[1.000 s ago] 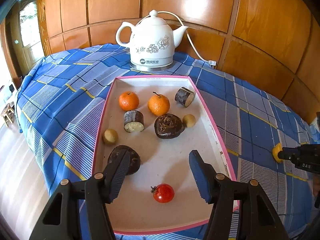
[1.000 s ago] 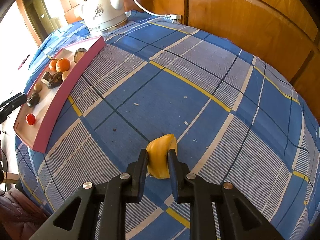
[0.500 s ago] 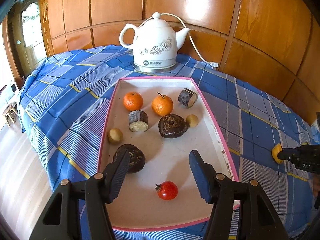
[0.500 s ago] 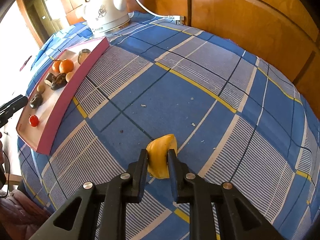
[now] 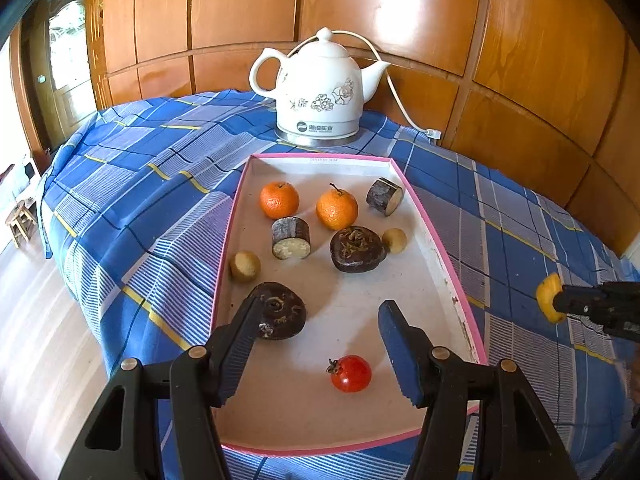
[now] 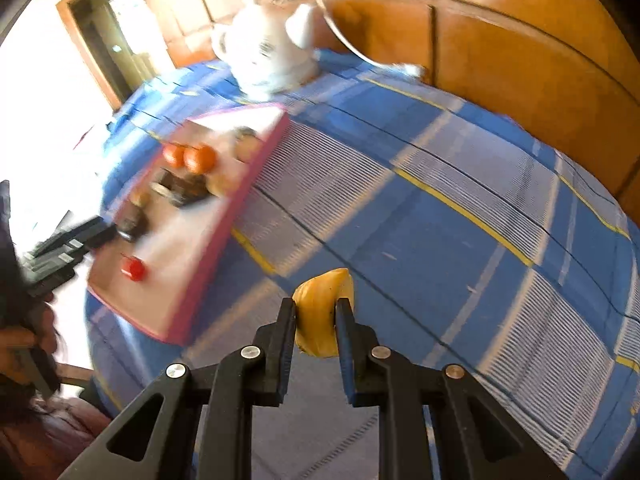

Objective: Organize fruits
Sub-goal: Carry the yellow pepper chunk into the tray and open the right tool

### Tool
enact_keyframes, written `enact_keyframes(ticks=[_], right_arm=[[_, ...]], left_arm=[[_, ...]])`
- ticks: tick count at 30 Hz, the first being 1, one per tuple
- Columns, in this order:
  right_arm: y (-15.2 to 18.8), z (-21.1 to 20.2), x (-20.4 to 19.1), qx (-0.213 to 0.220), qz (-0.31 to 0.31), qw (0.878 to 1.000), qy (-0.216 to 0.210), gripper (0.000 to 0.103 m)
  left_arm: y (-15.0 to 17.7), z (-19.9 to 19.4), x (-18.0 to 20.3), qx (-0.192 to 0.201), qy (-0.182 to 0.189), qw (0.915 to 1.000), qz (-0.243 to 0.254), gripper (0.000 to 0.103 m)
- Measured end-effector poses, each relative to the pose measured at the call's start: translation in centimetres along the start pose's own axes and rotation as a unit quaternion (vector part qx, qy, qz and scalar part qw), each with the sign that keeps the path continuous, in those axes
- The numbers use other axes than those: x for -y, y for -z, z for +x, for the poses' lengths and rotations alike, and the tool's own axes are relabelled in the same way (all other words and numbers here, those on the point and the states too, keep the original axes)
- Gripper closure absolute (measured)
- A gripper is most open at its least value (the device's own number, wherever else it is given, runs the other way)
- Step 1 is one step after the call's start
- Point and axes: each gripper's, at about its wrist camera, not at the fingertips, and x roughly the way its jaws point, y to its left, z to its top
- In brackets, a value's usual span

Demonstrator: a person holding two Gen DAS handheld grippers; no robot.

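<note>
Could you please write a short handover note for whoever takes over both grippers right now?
Right gripper: jaws shut on the yellow fruit piece, held above the blue checked cloth, outside the tray.
Left gripper: jaws open, holding nothing, over the near end of the pink-rimmed tray.
In the tray: two oranges, a tomato, two dark brown fruits, two cut chunks and two small pale round ones.
Done: those fruits are in the tray.
Left: probably setting the yellow piece in the tray; there is bare space near the tomato.

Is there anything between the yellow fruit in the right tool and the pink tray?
Nothing visible. Only bare checked cloth lies between the yellow fruit and the tray; its low pink wall must be cleared.
</note>
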Motion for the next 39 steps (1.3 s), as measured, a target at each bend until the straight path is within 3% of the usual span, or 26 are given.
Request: enact_keyframes(ticks=[9,16,23,31,39], right_arm=[[-3.1,1.8,-8.8,0.004,-0.058,0.996,-0.066,0.083],[-4.4,6.0,-12.4,-0.026,-0.094,0.995,-0.034,0.083],[-5.8,11.3,-13.0,-0.055,-0.116,0.991,0.040,0.083],[-6.3,11.0,-11.6,-0.036,-0.080,0.996,0.008,0.071],[-5.3,10.2,-12.1,-0.027,-0.091,0.995,0.011,0.071]], left_arm=[[0.2,-0.5,-1.4,0.009,-0.003,0.9998,-0.016,0.041],[0.4,-0.6,-3.8,0.009,-0.018,0.9989,-0.043,0.041],[0.6,-0.5,-4.7,0.009,-0.018,0.9985,-0.052,0.041],[0.7,-0.2,-4.6,0.005,-0.018,0.9985,-0.052,0.041],[0.9,0.0,-4.3,0.002,-0.018,0.9987,-0.048,0.040]])
